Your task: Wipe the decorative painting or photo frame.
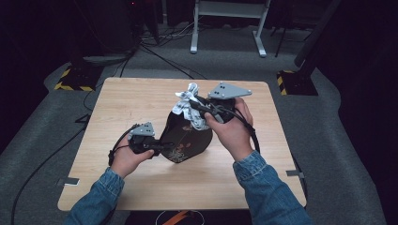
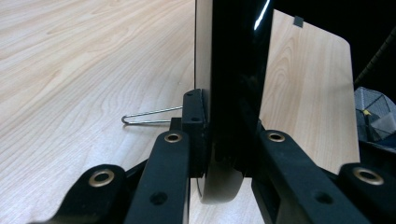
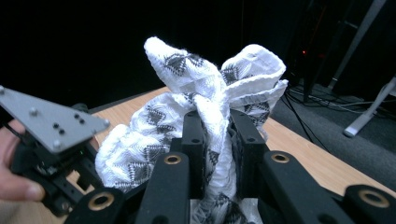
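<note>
Seen from above, a person in denim sleeves works w/ two hand-held grippers at a wooden table point(image 1: 141, 98). At table centre stands a dark glossy bag point(image 1: 185, 138) w/ a floral print, tilted, its near bottom corner on the wood. A white patterned cloth point(image 1: 190, 105) is tied at its top.

The left gripper point(image 1: 157, 146), near-left of the bag, has its jaws pressed narrow onto the bag's thin black edge point(image 2: 238, 79); a small wire clip point(image 2: 147, 116) lies on the table just beside it.

The right gripper point(image 1: 202, 108), at the far top of the bag, has jaws clamped on the cloth knot point(image 3: 215, 121).

Judged step: bracing the bag while working the knot, prob. untying. Next move likely calls for a steady left hold & a slow pull on the cloth away from the bag, w/o tipping it.
</note>
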`<state>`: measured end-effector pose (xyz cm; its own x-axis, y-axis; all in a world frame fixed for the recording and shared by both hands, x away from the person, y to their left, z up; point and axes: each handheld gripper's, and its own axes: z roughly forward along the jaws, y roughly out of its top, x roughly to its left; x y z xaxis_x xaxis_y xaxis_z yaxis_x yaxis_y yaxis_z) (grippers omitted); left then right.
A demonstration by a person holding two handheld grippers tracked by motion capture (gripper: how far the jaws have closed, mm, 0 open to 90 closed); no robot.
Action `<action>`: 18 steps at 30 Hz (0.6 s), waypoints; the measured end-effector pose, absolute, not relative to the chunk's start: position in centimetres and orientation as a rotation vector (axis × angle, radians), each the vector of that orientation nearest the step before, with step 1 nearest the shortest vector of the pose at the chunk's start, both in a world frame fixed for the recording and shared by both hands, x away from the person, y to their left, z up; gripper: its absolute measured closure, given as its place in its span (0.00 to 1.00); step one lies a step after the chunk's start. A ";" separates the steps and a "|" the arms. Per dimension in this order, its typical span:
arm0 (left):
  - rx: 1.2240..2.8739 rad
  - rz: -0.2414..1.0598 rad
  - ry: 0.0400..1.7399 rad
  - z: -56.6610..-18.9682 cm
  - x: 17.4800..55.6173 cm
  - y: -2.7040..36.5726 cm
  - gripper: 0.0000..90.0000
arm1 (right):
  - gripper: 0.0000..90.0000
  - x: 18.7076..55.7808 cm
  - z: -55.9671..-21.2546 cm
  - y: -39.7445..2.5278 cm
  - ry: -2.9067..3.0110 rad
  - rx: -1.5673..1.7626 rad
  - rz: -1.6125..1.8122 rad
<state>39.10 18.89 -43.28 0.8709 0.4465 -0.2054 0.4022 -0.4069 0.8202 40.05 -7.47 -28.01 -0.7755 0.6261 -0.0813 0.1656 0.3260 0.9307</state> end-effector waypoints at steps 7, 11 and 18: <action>2.048 0.051 0.609 -43.3 39.0 18.7 0.89 | 0.87 41.0 -28.4 -6.2 2.182 0.699 1.407; 2.046 0.050 0.608 -43.3 39.0 18.7 0.89 | 0.87 41.4 -28.6 -6.6 2.178 0.721 1.410; 2.043 0.048 0.607 -43.3 39.0 18.7 0.89 | 0.87 42.0 -29.1 -7.7 2.169 0.752 1.371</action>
<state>39.05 18.72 -43.34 0.8749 0.4372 -0.2083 0.3992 -0.4077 0.8212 42.02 -7.66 -29.07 -0.7431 0.6627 -0.0929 0.2005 0.3530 0.9139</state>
